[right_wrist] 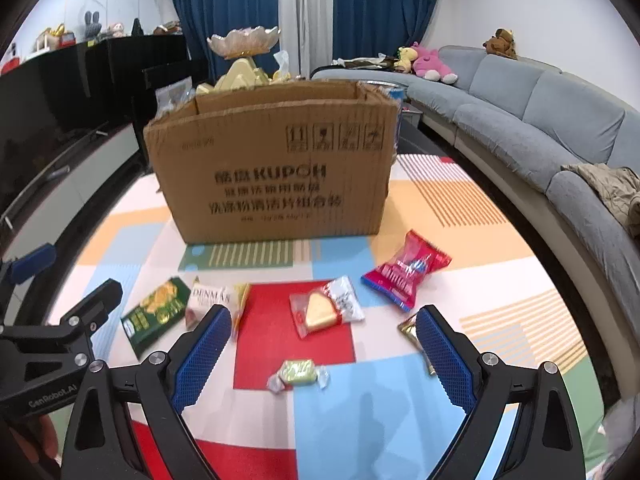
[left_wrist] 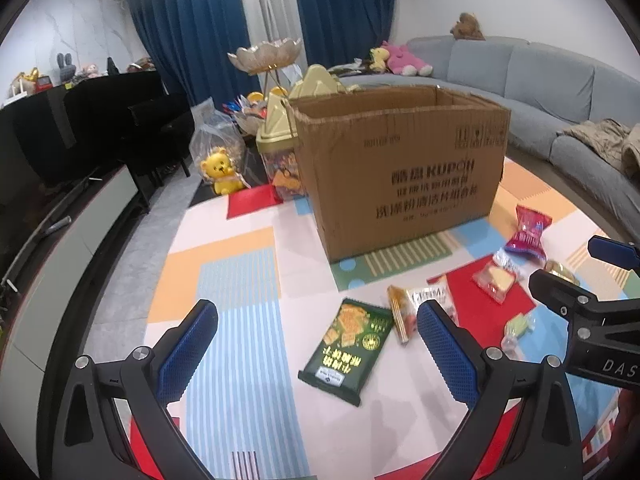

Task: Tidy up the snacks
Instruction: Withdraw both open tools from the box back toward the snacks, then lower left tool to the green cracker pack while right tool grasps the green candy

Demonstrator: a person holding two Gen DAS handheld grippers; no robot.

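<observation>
An open-topped cardboard box (left_wrist: 400,168) (right_wrist: 272,168) stands on the colourful play mat. In front of it lie loose snacks: a green cracker pack (left_wrist: 348,348) (right_wrist: 156,312), a white biscuit pack (left_wrist: 434,294) (right_wrist: 210,300), a wrapped cake slice (left_wrist: 496,280) (right_wrist: 324,312), a red candy bag (left_wrist: 528,232) (right_wrist: 406,272), a small green sweet (left_wrist: 518,326) (right_wrist: 298,372) and a gold packet (right_wrist: 408,328). My left gripper (left_wrist: 320,336) (right_wrist: 76,274) hovers open over the green pack, holding nothing. My right gripper (right_wrist: 324,340) (left_wrist: 564,262) is open above the green sweet and cake slice, also holding nothing.
A grey sofa (right_wrist: 540,128) curves along the right side. At the left runs a low TV stand (left_wrist: 60,264) below a black cabinet. Behind the box sit a yellow bear toy (left_wrist: 220,170), a gold-lidded snack jar (left_wrist: 280,152) and a plastic bag.
</observation>
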